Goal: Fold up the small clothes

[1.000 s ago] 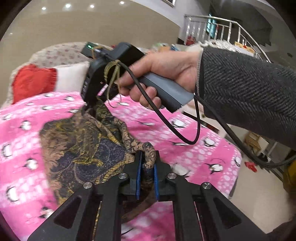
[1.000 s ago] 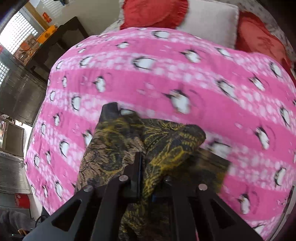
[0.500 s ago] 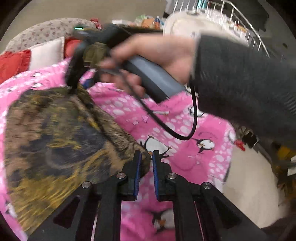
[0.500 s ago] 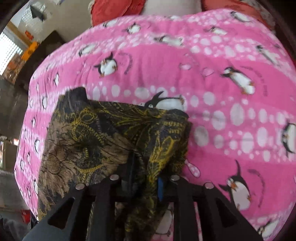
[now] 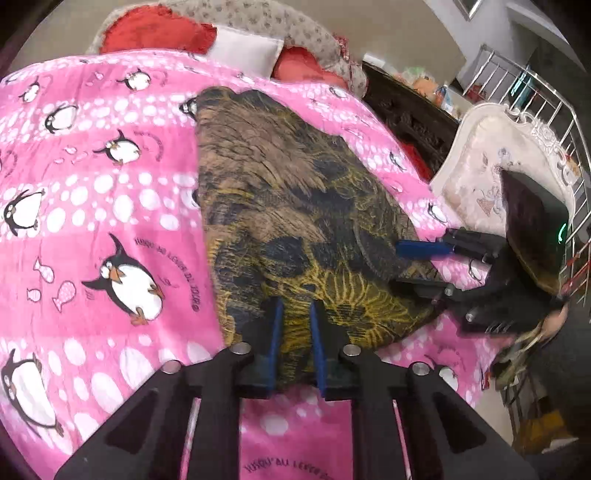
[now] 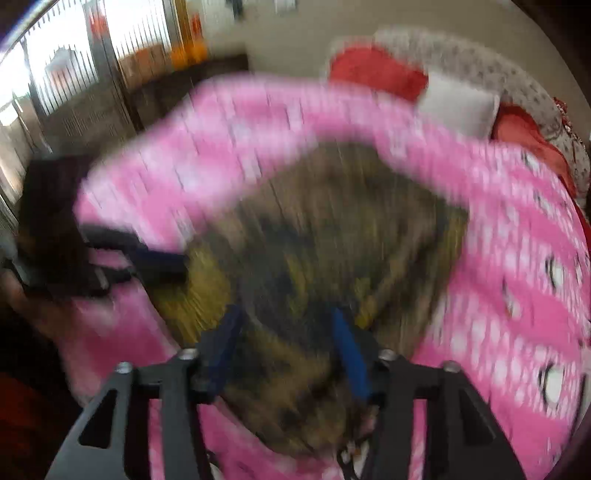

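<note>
1. Left wrist view: the brown and gold patterned garment (image 5: 295, 206) lay spread flat on the pink penguin blanket (image 5: 110, 206), running from near the blanket's far edge by the pillows down to its near side.
2. The left gripper (image 5: 296, 332) hung over the garment's near edge. A narrow gap showed between its blue pads, about as close as they come, and no cloth was pinched between them.
3. The right gripper (image 5: 413, 266) reached in from the blanket's right edge, one blue finger above the garment's right corner and the other below it, the jaws parting.
4. A red cushion (image 5: 155, 33) and a white pillow (image 5: 247, 51) sat past the far edge.
5. Right wrist view, heavily blurred: the right gripper (image 6: 284, 339) stood part open and opening, the garment (image 6: 332, 229) beneath and between its fingers; I could not tell whether cloth touched the pads.
6. The left gripper (image 6: 155, 264) showed at the garment's left side.
</note>
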The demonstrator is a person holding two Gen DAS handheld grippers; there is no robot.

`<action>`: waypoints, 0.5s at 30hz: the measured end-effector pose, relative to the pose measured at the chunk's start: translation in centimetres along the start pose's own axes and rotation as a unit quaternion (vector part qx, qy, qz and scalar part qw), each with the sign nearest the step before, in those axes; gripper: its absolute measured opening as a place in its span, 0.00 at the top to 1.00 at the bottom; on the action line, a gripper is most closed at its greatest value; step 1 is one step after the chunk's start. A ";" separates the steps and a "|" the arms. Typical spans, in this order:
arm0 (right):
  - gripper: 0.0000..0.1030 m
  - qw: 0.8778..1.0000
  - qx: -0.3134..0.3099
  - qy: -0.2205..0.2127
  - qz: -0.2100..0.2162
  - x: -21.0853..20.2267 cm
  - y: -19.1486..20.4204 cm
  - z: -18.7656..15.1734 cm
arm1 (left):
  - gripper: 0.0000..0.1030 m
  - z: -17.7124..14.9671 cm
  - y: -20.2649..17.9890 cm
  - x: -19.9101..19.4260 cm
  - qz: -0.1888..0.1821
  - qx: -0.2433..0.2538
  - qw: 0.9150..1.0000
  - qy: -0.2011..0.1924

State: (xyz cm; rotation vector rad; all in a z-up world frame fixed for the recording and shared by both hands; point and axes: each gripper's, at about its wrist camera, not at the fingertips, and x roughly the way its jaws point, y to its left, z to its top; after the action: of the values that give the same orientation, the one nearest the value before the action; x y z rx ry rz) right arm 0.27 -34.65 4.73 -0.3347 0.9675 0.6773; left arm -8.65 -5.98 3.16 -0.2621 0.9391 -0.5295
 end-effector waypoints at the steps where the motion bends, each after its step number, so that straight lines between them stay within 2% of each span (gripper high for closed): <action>1: 0.51 1.000 -0.007 -0.028 -0.007 -0.1 0.1 -0.9 | 1.00 0.3 -0.2 -0.3 0.001 0.000 1.000 0.002; 3: 0.52 1.000 0.016 -0.025 0.001 -0.4 -0.4 -0.6 | 1.00 1.1 -0.6 -1.3 0.003 0.007 1.000 0.002; 5: 0.55 1.000 0.017 -0.018 0.008 -1.1 -0.5 0.5 | 1.00 3.0 -0.8 -3.0 -0.005 0.000 1.000 -0.029; 6: 0.60 1.000 0.009 -0.023 -0.001 -1.9 -0.4 1.4 | 1.00 4.4 -1.0 -3.2 -0.001 -0.003 0.999 -0.047; 8: 0.61 0.999 0.009 -0.048 -0.017 -3.3 -0.5 2.9 | 1.00 7.4 -1.0 -2.9 0.017 -0.009 0.998 -0.065; 10: 0.60 0.996 0.036 -0.078 -0.034 -3.9 -1.4 5.1 | 1.00 10.5 -0.9 -0.6 0.032 -0.020 0.998 -0.054; 12: 0.61 0.993 0.078 -0.077 -0.045 -2.4 -2.8 7.2 | 1.00 12.9 -0.2 2.4 0.050 -0.030 0.998 -0.034; 14: 0.65 0.990 0.115 -0.059 -0.048 0.2 -4.1 7.9 | 1.00 13.1 0.8 4.7 0.071 -0.026 0.997 -0.010; 15: 0.67 0.990 0.130 -0.042 -0.044 1.3 -4.8 7.4 | 1.00 12.3 1.7 6.7 0.088 -0.042 0.995 0.022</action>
State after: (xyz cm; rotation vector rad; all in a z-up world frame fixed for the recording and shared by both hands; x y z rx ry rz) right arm 8.72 -33.67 7.45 -0.1175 0.9417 0.4734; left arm 5.22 -8.29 4.76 -0.2403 1.0183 -0.3356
